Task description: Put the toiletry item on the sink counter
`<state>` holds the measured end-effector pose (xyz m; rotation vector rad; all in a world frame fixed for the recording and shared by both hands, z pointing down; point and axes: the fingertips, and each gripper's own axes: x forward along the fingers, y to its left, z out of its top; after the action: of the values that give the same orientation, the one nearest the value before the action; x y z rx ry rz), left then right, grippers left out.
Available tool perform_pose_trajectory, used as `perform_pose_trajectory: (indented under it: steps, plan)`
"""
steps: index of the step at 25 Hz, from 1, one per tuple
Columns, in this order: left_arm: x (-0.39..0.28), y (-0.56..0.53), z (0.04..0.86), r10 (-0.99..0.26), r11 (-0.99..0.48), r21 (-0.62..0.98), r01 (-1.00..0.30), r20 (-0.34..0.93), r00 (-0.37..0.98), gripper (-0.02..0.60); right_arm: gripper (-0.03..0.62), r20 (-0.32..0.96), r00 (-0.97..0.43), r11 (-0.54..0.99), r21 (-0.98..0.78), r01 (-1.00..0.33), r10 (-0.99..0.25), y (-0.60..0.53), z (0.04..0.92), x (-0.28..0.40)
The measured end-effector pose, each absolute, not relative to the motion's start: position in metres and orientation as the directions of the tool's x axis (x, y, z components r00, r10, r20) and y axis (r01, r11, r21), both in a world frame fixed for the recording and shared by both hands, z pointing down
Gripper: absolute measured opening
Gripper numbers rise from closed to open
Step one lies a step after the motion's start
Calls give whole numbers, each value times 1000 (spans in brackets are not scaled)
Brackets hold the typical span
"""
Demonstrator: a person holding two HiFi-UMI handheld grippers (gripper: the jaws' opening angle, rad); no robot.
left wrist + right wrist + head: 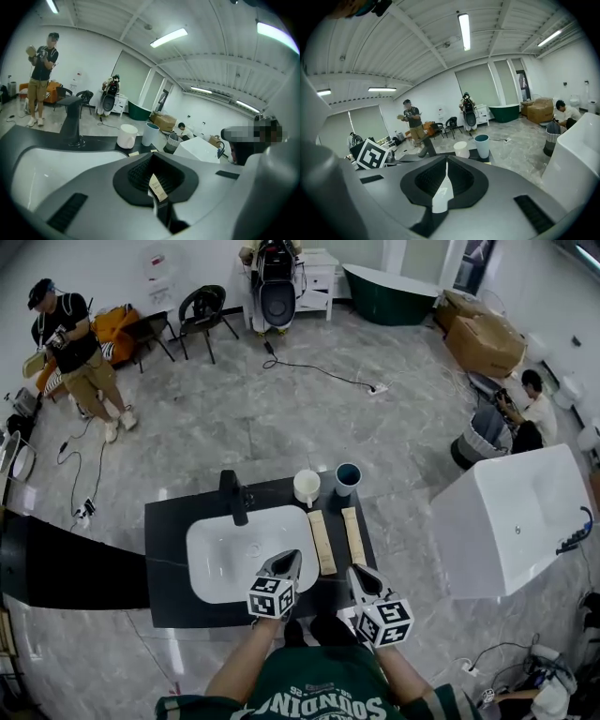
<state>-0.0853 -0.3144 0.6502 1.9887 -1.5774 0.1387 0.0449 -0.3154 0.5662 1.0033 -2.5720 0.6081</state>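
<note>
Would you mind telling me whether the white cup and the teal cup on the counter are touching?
Apart. The head view shows a strip of dark counter between the white cup and the teal cup.

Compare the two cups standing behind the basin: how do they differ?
The white cup is shorter and wider; the teal cup is taller and slimmer. The white cup stands nearer the black tap; the teal cup stands beyond it, nearer the edge of the counter. Both stand upright, open end up, side by side on the dark counter.
</note>
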Motion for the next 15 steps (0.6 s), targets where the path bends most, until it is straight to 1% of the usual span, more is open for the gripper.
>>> perform_pose_trajectory:
  steps: [4, 8, 15]
  plan:
    - [-83, -286, 631, -848, -182, 381, -906, 406, 341, 10, 43, 413, -723, 690, -258, -677, -554, -293, 557, 27]
    - [-86, -260, 612, -855, -213, 370, -904, 378, 356, 10, 43, 405, -731, 706, -243, -665, -549, -267, 553, 15]
    - [-91, -229, 595, -861, -276, 253, -927, 364, 355, 9, 43, 372, -745, 720, -236, -653, -554, -241, 545, 3]
